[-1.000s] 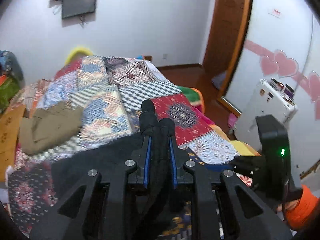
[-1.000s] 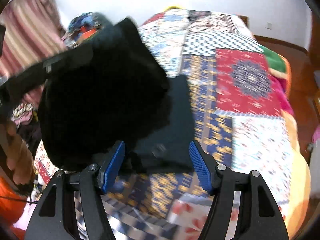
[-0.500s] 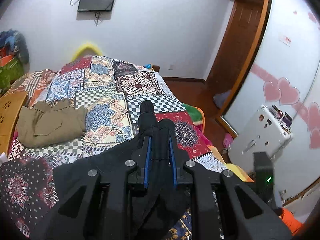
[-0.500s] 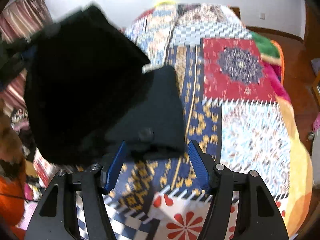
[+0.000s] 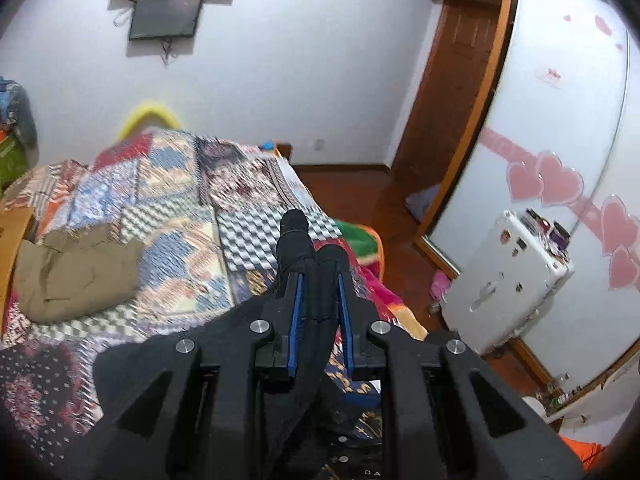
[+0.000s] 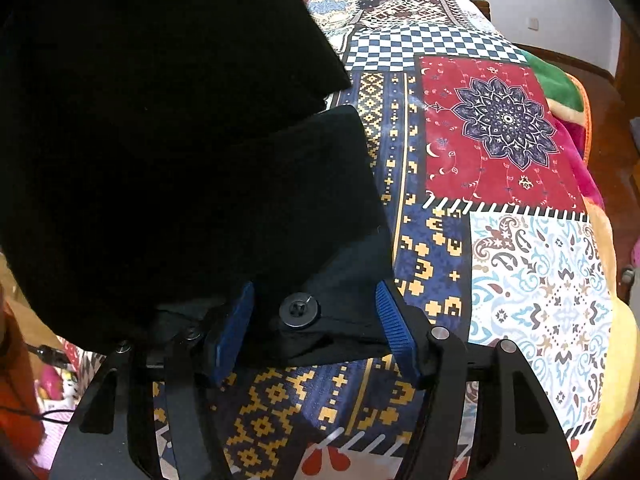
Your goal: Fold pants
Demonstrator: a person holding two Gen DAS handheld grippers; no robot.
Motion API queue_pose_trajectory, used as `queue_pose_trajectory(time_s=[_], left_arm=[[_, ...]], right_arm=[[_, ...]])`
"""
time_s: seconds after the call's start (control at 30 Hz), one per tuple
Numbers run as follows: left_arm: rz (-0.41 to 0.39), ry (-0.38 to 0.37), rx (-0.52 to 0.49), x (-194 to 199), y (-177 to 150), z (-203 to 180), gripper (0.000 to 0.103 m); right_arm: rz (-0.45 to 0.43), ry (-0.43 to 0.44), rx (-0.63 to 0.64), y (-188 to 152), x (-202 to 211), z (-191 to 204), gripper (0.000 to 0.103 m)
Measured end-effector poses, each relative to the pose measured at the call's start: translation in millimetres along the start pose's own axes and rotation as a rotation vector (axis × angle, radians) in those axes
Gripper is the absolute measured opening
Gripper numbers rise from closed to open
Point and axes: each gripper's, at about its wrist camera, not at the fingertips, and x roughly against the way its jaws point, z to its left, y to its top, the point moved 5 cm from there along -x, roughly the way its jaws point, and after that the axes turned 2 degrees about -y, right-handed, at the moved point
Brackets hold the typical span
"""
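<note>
Pinching a bunched fold of the black pants [image 5: 306,280], left claw [image 5: 318,276] lifted over the quilted bed [image 5: 180,216], right claw [image 6: 316,300] spread around the waistband button [image 6: 299,309], pads not pressing.

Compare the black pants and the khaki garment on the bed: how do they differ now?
The black pants are clamped in the left gripper and partly lifted; the khaki garment lies untouched on the quilt. The black pants sit near the cameras, with the right gripper open around their button; the khaki garment lies farther off, bunched up. Both are on the same bed.
</note>
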Motion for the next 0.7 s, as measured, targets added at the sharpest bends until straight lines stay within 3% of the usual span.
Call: queue_pose_trajectory(time_s=[0.2, 0.4, 0.5, 0.57, 0.7], left_arm=[[0.224, -0.056, -0.054, -45.6, -58.5, -19.7, 0.017], [0.316, -0.067, -0.056, -57.2, -92.5, -33.1, 0.022], [0.341, -0.077, -0.037, -57.2, -98.2, -34.7, 0.038], [0.355, -0.059, -0.029, -54.9, -100.1, -34.2, 0.064], [0.318, -0.047, -0.027, -32.4, -96.1, -26.3, 0.064]], right_arm=[[-0.066, 0.022, -0.098, -3.6, 41.4, -29.9, 0.059], [-0.107, -0.066, -0.169, -21.5, 82.9, -65.9, 0.059], [-0.122, -0.086, -0.192, -24.2, 94.4, -77.8, 0.059], [-0.133, -0.088, -0.195, -28.3, 100.4, -78.5, 0.059], [-0.153, -0.073, -0.175, -24.4, 102.0, -63.2, 0.059]])
